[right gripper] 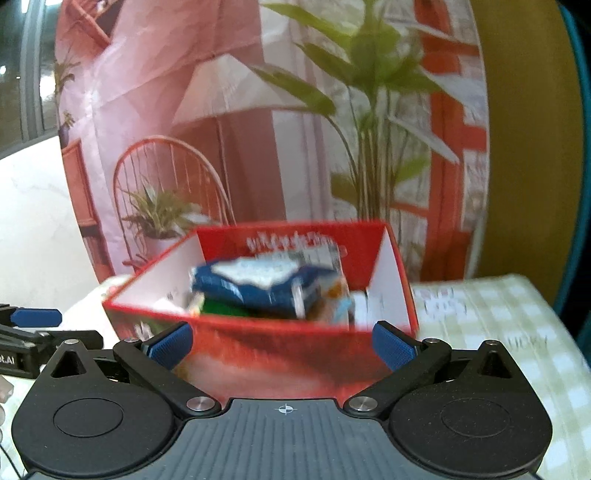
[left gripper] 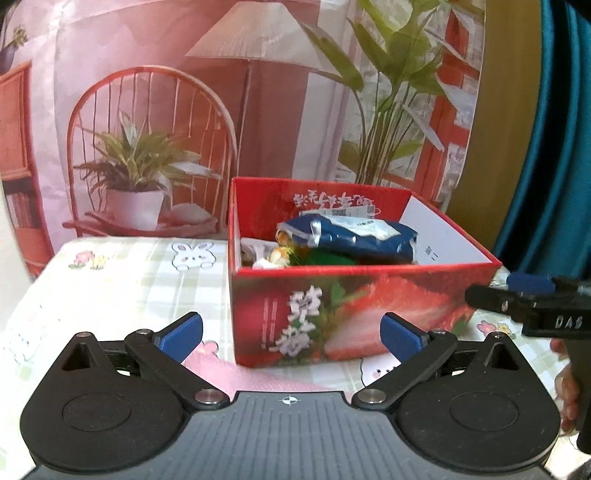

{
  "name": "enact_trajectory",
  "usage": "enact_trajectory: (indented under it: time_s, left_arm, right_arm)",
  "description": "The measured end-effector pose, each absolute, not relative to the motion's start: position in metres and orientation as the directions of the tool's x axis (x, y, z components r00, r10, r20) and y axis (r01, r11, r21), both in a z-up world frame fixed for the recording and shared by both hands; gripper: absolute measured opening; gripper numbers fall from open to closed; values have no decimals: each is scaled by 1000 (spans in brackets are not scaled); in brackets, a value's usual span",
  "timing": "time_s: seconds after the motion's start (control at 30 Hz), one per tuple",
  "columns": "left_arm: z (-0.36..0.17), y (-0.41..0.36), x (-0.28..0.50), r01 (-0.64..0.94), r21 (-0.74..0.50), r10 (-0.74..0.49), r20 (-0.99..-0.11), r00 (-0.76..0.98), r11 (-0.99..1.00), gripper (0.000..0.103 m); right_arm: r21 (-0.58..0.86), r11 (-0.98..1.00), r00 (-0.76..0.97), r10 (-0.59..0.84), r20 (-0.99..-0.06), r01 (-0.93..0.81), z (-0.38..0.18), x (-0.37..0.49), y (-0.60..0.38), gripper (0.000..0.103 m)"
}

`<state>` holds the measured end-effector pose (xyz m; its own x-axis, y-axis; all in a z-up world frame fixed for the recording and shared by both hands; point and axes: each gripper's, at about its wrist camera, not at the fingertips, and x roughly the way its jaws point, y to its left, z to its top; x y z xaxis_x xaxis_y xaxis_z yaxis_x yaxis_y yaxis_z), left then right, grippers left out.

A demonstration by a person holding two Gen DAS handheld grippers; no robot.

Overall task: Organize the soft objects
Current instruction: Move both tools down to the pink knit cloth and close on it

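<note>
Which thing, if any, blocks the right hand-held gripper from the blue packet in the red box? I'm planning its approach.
The red box's near wall stands between the open right hand-held gripper and the blue packet, which lies atop the other items. From above, nothing visible covers the packet.

A printed backdrop (left gripper: pixel 221 92) fills the upper part of both views. On it, a red chair (left gripper: pixel 147 147) bearing a potted plant (left gripper: pixel 136 177) is shown at left, a lamp (left gripper: pixel 255 33) at upper centre, and a tall leafy plant (left gripper: pixel 391 81) before a red window frame (left gripper: pixel 458 92) at right. The lower frame is covered by a checked tablecloth (left gripper: pixel 122 288) printed with rabbits. A teal curtain (left gripper: pixel 554 129) is seen at the right edge.
</note>
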<state>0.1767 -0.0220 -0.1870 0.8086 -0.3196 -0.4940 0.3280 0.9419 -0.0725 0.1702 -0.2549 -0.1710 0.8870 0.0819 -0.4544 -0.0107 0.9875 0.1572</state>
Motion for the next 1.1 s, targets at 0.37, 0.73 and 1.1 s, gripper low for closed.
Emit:
enact_trajectory:
  time_s: [0.37,0.73,1.1]
  left_arm:
    - [-227,-12,160,342,-167,-374,-564,736,925,103]
    - [-243,-11,170,342,-135,-350,-610,711,930,103]
    - [-247,-11,191,346,-120,-342,-622,704,930,103]
  right_arm:
    - [125,992,812,59,-581,17,-227,125,-249,103]
    - [123,992,732,74,-677,14,-251,113,-241,96]
    - [181,983,681,138,-719,-9,-250,111,-243,50]
